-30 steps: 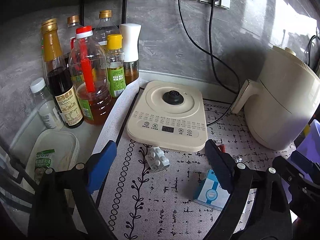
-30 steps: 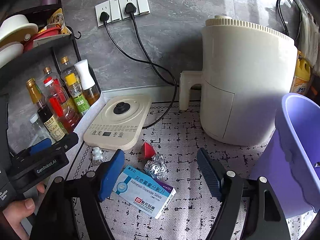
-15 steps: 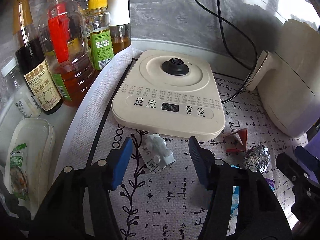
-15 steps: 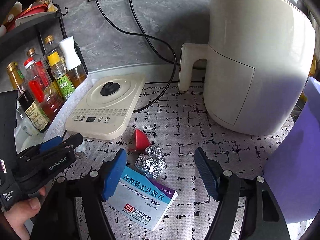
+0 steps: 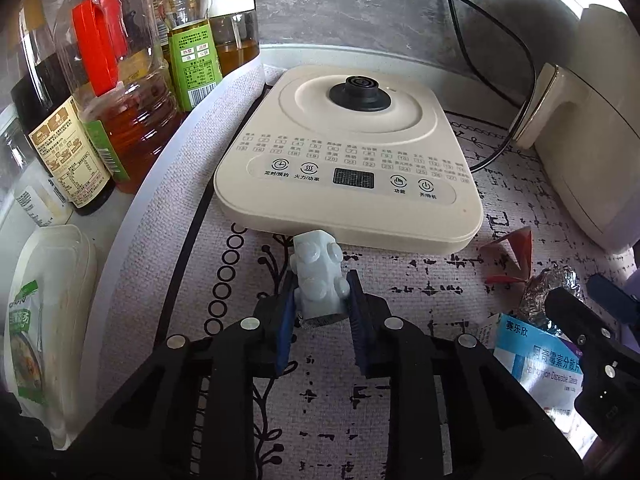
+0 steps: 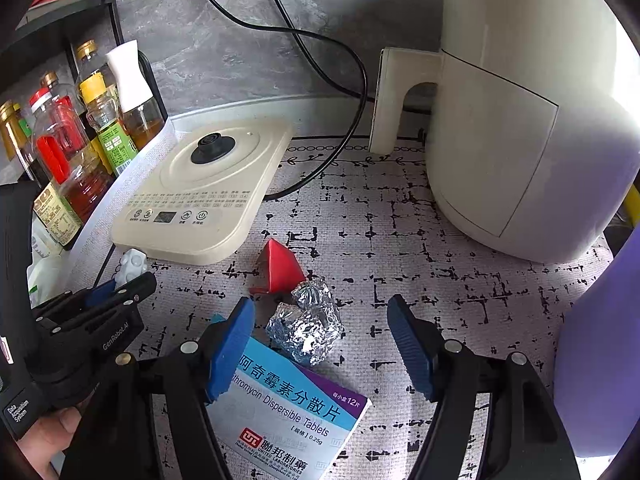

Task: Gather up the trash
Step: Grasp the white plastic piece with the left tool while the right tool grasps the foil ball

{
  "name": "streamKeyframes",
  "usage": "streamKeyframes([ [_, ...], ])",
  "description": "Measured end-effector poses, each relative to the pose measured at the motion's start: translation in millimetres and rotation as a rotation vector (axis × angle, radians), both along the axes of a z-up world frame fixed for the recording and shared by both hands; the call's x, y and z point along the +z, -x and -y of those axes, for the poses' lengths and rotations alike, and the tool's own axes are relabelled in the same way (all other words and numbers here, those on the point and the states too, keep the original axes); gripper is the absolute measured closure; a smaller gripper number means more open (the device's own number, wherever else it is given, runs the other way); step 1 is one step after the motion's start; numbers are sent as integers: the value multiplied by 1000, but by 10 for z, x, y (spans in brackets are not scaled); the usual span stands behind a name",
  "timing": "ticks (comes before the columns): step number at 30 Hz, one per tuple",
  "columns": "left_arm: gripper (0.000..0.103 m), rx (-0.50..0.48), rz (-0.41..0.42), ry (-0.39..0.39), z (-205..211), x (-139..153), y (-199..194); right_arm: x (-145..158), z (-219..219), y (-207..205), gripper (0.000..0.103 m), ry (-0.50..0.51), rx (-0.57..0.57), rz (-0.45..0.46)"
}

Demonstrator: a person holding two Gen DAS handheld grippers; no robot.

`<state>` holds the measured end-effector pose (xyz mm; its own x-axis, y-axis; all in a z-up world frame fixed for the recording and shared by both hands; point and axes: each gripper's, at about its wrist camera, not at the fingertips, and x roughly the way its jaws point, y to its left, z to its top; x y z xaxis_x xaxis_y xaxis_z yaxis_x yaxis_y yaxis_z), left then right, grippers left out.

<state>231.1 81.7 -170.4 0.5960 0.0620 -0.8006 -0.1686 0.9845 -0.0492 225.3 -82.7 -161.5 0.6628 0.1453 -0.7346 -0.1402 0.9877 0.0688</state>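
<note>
My left gripper (image 5: 319,305) just closing, blue pads pressing crumpled white blister pack (image 5: 318,280), my right gripper (image 6: 320,344) wide, narrowing around crumpled silver foil ball (image 6: 306,326), untouched

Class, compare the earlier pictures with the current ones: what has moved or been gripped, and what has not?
The left claw has come down and its jaws have just been closing around the crumpled blister pack. The right claw has lowered over the foil ball, its jaws just narrowing, not touching it. The tablet box, red wrapper and kettle base lie unmoved.
</note>
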Motion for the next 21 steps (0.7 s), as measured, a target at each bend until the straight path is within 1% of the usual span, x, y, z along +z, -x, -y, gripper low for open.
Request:
streamKeyframes([
  [1,79,-3,1,-1,-5,15,8,-28,-13,-12,50,8,2,-9],
  [2,79,2,8,-5,-12,39,28,-54,-24,-23,59,9,9,-23],
  [3,79,12,14,-2,-27,58,51,-64,-28,-27,65,7,13,-31],
  [5,79,28,20,18,-58,89,96,-36,-23,7,67,17,8,-17],
  [11,79,40,61,4,-17,278,236,145,25,155,67,3,11,26],
  [21,79,22,176,-31,161,827,538,675,228,500,67,-49,23,138],
])
